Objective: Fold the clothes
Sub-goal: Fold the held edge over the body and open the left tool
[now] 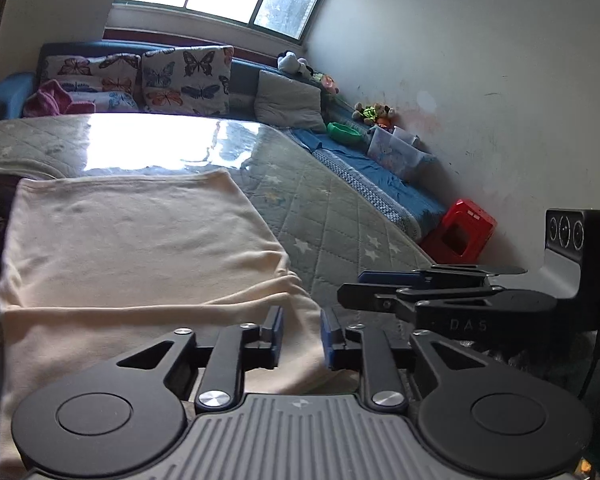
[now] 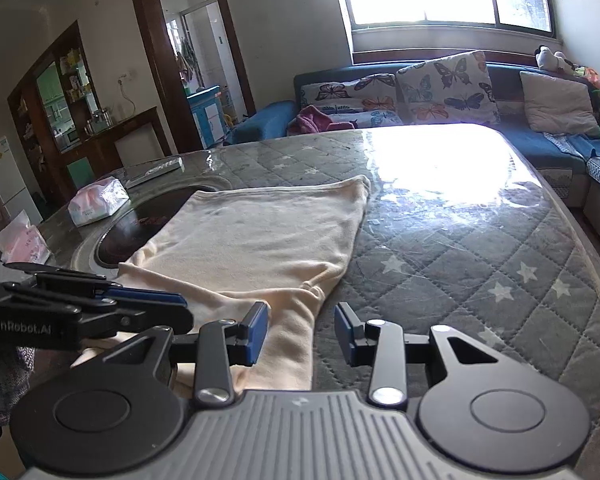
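Observation:
A cream garment (image 1: 140, 248) lies flat on the quilted grey table cover (image 1: 340, 216), partly folded, with a bunched fold near its front right corner. My left gripper (image 1: 301, 332) is open just above the garment's near edge, nothing between its blue pads. The right gripper shows to its right in the left wrist view (image 1: 380, 280). In the right wrist view the garment (image 2: 260, 236) lies ahead and left. My right gripper (image 2: 301, 330) is open over the garment's right edge, empty. The left gripper shows at the left of the right wrist view (image 2: 152, 300).
A dark round inset (image 2: 140, 224) in the table sits under the garment's far left part. Tissue packs (image 2: 98, 200) lie at the table's left. A blue sofa (image 2: 540, 140) with butterfly cushions (image 2: 444, 88) runs behind and right. A red stool (image 1: 460, 236) stands by the wall.

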Motion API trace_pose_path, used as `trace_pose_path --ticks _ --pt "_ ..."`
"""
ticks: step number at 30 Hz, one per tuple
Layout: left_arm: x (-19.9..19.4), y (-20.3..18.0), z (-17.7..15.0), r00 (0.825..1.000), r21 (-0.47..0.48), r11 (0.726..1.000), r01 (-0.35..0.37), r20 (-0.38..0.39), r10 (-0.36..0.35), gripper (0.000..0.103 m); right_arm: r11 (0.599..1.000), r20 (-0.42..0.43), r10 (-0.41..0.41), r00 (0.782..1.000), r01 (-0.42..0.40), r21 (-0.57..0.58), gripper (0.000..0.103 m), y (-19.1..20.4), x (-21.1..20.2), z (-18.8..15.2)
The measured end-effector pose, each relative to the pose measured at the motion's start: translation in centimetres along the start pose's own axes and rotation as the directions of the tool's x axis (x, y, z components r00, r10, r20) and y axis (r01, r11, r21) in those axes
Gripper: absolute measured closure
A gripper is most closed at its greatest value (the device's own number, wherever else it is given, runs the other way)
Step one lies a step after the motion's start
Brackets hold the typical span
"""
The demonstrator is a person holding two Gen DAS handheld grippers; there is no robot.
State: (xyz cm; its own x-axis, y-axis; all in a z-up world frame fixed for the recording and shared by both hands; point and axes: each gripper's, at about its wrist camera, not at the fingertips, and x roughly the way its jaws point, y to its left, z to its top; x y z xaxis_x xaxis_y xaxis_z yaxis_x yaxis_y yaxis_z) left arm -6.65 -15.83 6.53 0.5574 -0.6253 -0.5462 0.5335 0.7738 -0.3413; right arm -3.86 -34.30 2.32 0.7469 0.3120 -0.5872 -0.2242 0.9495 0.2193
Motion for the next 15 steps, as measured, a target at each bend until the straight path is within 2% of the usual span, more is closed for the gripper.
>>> trace_pose_path --ticks 4,7,10,12,15 --pt "-3.1 2.6 -0.4 0.996 0.009 0.996 -0.084 0.037 0.084 0.075 0.999 -0.019 0.036 0.999 -0.037 -0.005 0.066 1.0 0.7 0.2" --pt "-5.0 5.3 -1.1 0.983 -0.023 0.984 -0.177 0.044 0.177 0.075 0.998 -0.044 0.051 0.998 -0.052 -0.023 0.066 1.7 1.8 0.1" --pt "-6.3 7.9 -2.2 0.967 -0.072 0.965 -0.252 0.027 0.254 0.077 0.998 -0.069 0.055 0.996 -0.058 -0.034 0.066 2.1 3.3 0.0" --pt "-6.7 9.1 -3.0 0.960 -0.091 0.956 -0.278 0.009 0.280 0.077 0.998 -0.083 0.047 0.995 -0.051 -0.040 0.066 2.2 4.2 0.0" --pt "-6.8 10.3 -4.1 0.949 -0.107 0.943 -0.315 -0.025 0.314 0.085 0.997 -0.096 0.026 0.995 -0.033 -0.075 0.067 2.6 5.0 -0.1"
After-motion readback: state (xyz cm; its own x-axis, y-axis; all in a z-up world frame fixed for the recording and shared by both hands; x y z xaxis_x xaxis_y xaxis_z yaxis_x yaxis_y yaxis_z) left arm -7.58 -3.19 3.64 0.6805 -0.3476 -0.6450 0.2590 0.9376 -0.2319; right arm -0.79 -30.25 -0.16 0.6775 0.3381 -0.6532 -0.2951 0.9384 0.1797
